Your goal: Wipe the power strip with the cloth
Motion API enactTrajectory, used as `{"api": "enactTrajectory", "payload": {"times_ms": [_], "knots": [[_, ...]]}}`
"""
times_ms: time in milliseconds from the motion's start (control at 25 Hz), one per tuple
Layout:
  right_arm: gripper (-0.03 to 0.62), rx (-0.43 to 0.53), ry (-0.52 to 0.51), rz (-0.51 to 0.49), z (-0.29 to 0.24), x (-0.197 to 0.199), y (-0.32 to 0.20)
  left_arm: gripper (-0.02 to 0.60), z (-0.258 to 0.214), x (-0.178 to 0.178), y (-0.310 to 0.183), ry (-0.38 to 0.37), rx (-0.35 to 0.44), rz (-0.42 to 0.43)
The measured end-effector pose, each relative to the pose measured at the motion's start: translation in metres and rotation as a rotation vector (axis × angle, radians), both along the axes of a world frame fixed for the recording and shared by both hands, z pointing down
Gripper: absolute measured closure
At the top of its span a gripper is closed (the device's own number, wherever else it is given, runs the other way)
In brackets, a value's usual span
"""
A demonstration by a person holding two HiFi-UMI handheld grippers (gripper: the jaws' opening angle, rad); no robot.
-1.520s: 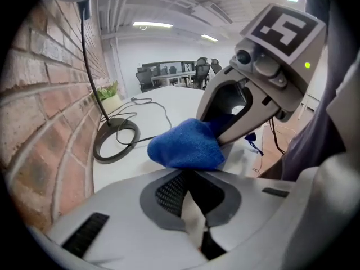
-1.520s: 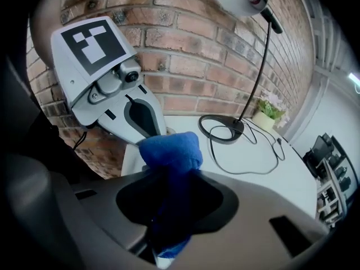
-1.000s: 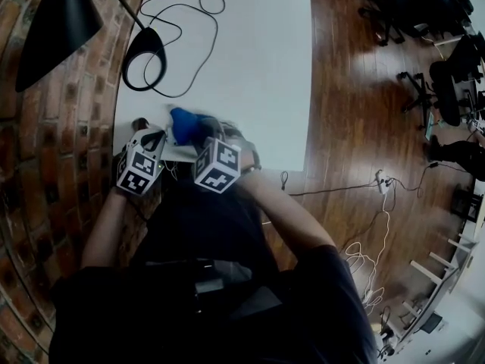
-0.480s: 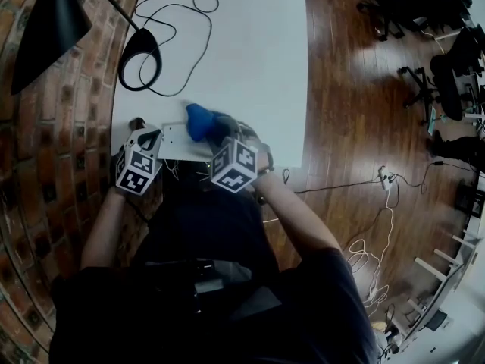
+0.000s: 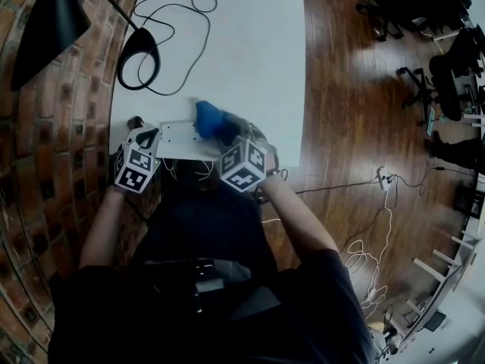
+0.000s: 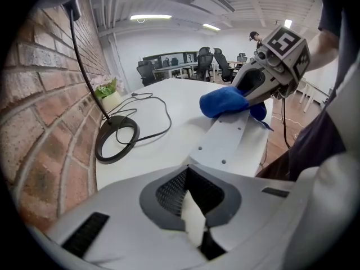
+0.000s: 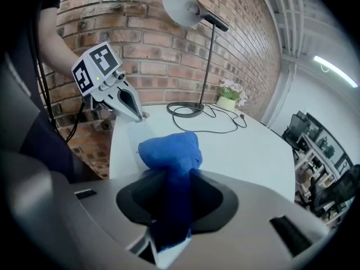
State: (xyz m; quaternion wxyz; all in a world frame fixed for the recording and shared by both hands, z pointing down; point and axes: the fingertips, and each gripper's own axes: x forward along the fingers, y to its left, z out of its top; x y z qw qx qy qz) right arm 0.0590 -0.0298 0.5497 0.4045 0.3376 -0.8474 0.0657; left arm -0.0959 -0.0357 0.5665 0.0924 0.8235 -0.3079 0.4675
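At the near edge of the white bench [image 5: 250,51], the left hand-held gripper [image 6: 194,221] has its jaws pressed together on a thin white piece at the near end of the power strip [image 6: 230,142], pinning that end in place. The strip lies flat along the bench edge, with small screw heads showing on its pale upper face. The right hand-held gripper [image 7: 169,207] pinches a bunched blue cloth [image 7: 169,151] between its jaws. The wad sticks out past the fingertips and rests on the far end of the strip, opposite the left hand-held gripper. Further out on the bench, near the brick wall [image 5: 45,142], sits the round black base of a lamp [image 6: 117,142]. A black cable [image 5: 182,21] loops across the surface beside it. A small potted plant [image 7: 228,102] stands at the far end. To the right of the bench lies a dark wooden floor [image 5: 356,112].
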Motion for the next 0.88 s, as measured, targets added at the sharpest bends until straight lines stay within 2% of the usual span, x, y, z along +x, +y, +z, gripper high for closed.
{"api": "enactTrajectory", "payload": {"times_ms": [240, 400, 600, 760, 880], "knots": [[0.472, -0.011, 0.005, 0.043, 0.0, 0.02, 0.001, 0.577, 0.003, -0.002, 0.001, -0.001, -0.013, -0.007], [0.471, -0.054, 0.006, 0.112, 0.002, 0.044, 0.003, 0.577, 0.004, -0.003, 0.001, 0.005, -0.014, -0.003], [0.473, -0.113, 0.137, 0.143, 0.018, 0.086, 0.013, 0.577, 0.006, -0.004, -0.001, 0.0, -0.014, 0.007], [0.474, -0.136, 0.131, 0.213, 0.013, 0.112, 0.023, 0.578, 0.005, -0.003, 0.0, -0.011, -0.014, 0.006], [0.474, -0.119, 0.138, 0.2, 0.004, 0.107, 0.023, 0.578, 0.004, -0.003, 0.0, -0.003, -0.004, 0.009]]}}
